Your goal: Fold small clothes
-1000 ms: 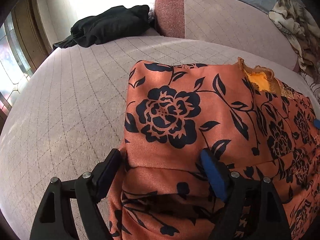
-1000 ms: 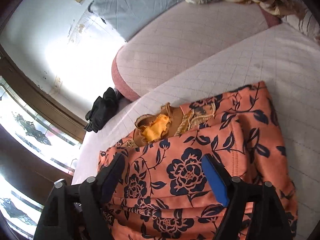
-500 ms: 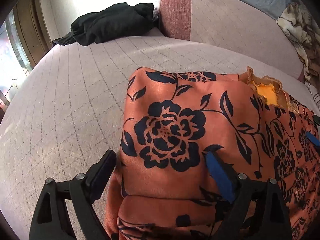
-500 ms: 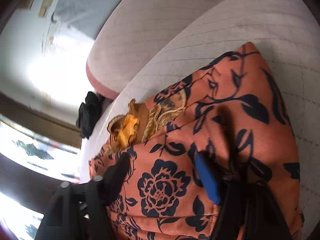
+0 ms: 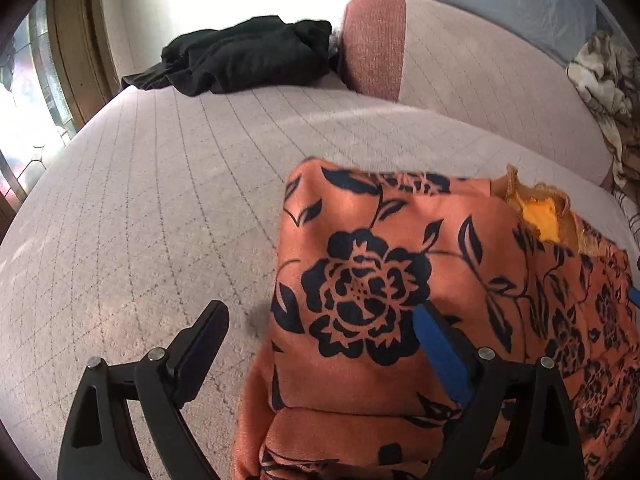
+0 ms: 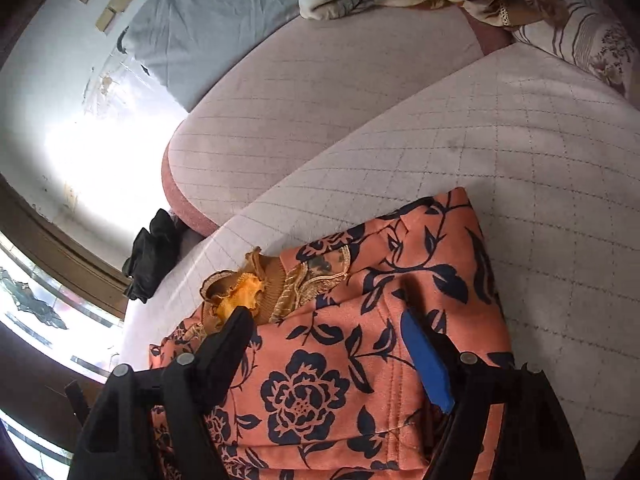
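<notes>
Slid lower-left off the orange floral garment since earlier: left gripper, wide, empty; right gripper opening, straddling cloth ungripped; best to press folds flat, edges squared.

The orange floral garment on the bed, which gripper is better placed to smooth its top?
Probably the right gripper: its opening jaws straddle the orange floral garment, while the left gripper sits at its edge.
</notes>
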The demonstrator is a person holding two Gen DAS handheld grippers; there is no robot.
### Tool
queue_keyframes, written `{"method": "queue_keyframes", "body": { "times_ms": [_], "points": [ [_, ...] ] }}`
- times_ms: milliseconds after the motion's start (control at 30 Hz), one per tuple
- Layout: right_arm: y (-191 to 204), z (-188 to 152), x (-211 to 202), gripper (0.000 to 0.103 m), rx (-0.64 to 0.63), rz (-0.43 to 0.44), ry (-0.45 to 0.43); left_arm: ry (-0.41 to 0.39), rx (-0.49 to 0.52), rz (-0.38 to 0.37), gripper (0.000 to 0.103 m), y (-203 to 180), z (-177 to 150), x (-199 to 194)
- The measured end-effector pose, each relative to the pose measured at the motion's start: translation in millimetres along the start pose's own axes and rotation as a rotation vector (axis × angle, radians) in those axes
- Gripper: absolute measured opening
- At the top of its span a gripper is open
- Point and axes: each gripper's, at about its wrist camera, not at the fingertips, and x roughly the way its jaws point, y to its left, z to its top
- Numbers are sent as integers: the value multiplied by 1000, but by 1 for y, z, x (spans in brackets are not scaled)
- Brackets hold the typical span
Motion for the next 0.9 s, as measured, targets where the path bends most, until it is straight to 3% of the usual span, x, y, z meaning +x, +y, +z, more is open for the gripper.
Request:
{"method": "queue_keyframes", "body": {
  "times_ms": [67, 100, 167, 200, 233, 300, 400, 433, 467, 533, 567, 667, 733, 833, 900],
  "points": [
    [-8, -4, 24, 78, -19, -81, 108, -49, -4, 8, 99, -1, -10, 2],
    [-9, -7, 27, 74, -53, -105, 110, -42, -8, 6, 99, -1, -11, 2],
    [-1, -8, 27, 55, -123, -173, 113, -39, -17, -2, 100, 1, -13, 2],
    [1, -7, 27, 27, -136, -185, 125, -40, -17, -1, 100, 1, -15, 0],
    [1, -7, 28, 15, -137, -190, 139, -37, -18, 2, 100, 5, -12, -1],
    [8, -7, 22, 15, -183, -230, 118, -40, -44, -7, 99, 5, -8, -12],
    [19, -11, 13, 15, -258, -314, 52, -187, -69, -64, 99, 5, -3, -44],
    [12, -11, 16, 19, -257, -365, 44, -207, -38, -38, 99, -3, -2, -45],
    [4, -13, 25, 22, -249, -412, 74, -172, 18, 1, 99, -13, 0, -33],
    [-4, -14, 13, 24, -230, -393, 47, 30, 109, 28, 103, -27, -4, 17],
    [0, -14, 8, 25, -230, -406, 42, -25, 58, 1, 103, -19, -6, 17],
    [27, -12, -18, 31, -270, -326, -34, 2, 17, -19, 103, -14, 1, 15],
    [49, -10, -20, 88, -312, -229, -34, -5, -11, -55, 102, -11, 4, 7],
    [53, -8, -1, 89, -273, -53, 24, -111, -58, -135, 102, -10, 19, -16],
    [33, -12, 27, 89, -160, -31, 106, -126, -77, -183, 102, -12, 38, -13]
  ]
}}
